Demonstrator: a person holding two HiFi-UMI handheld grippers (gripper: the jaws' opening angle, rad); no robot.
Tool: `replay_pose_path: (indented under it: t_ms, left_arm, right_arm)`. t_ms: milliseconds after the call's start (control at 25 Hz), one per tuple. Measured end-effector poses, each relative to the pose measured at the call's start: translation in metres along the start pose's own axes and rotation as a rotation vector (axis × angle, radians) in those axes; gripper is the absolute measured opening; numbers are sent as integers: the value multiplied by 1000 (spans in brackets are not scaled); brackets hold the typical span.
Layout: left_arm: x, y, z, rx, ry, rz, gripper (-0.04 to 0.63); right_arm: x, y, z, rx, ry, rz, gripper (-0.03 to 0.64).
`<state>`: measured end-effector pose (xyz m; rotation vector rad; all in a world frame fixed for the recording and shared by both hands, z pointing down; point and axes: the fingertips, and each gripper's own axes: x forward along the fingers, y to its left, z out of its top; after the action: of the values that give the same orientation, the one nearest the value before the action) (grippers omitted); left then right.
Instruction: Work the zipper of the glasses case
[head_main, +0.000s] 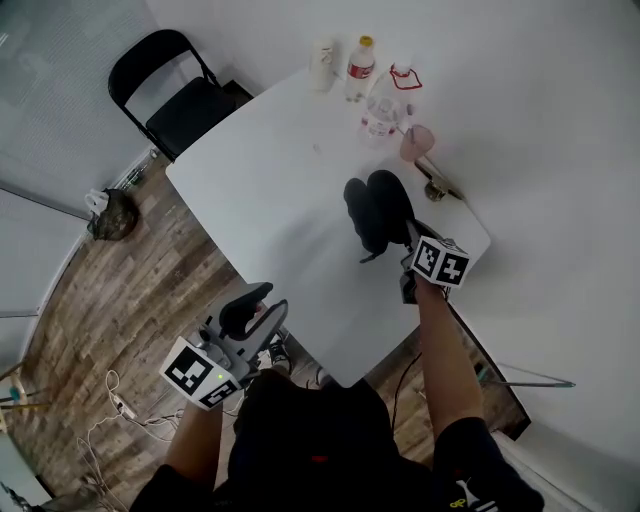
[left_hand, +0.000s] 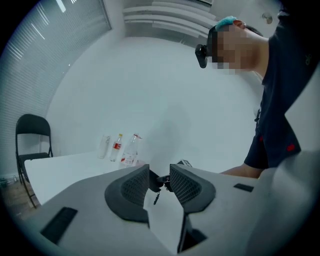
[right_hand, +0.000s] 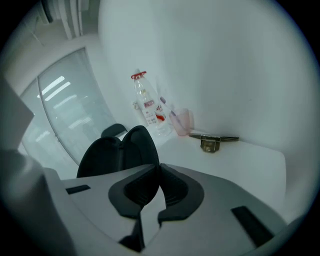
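Containers stand at the far end of the white worktop (head_main: 270, 200): a white bottle (head_main: 322, 65), a red-labelled bottle (head_main: 360, 68) with a yellow cap, a clear bottle (head_main: 383, 110) with a red ring at its neck, and a translucent pink cup (head_main: 417, 143) just beside the clear one. How full any of them is cannot be told. A brass-coloured metal fitting (head_main: 440, 186) lies near the cup, by the worktop's edge.

Nearer the person, the glasses case (head_main: 377, 210) rests on the worktop with its two black halves spread apart. The inside is too dark to show whether anything lies in it. A thin dark strand trails from its near end.

The right tongs (right_hand: 160, 170) are closed, their pad tips meeting right at the near rim of the case. Whether they pinch any of that rim cannot be made out. The right forearm (head_main: 445, 350) reaches over the worktop's near edge, and the tongs angle down towards the case.

The left tongs (left_hand: 159, 172) hang off the worktop's near corner, over the wooden floor (head_main: 120, 290) and close to the person's body. They point roughly level at the worktop. They are as good as closed, with only a slit between the pad tips, and grip nothing. The distant case shows through that slit. A black folding chair (head_main: 178, 95) stands beyond the worktop's far-left side.
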<state>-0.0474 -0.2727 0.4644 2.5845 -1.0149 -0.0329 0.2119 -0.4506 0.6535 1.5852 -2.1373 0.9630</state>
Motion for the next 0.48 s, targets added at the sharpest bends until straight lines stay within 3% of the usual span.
replay_pose_path:
  t_ms: [160,240,400,480]
  left_arm:
    - [1,-15,9,-20,-23,-56,124]
    - [-1,-21,15,-26,-36,-73,163]
    - [-18,-47,42,-52,-91,-146,246]
    - [-9,-52,54,-113,-121,-214,264]
  right_arm:
    - [-57,43,26,107,-122,156,38]
    - [-90,72,42,153,-188,254,38]
    - [-169,140,58,165,-268,395,38]
    - [-186,156,63,159,-281,435,38]
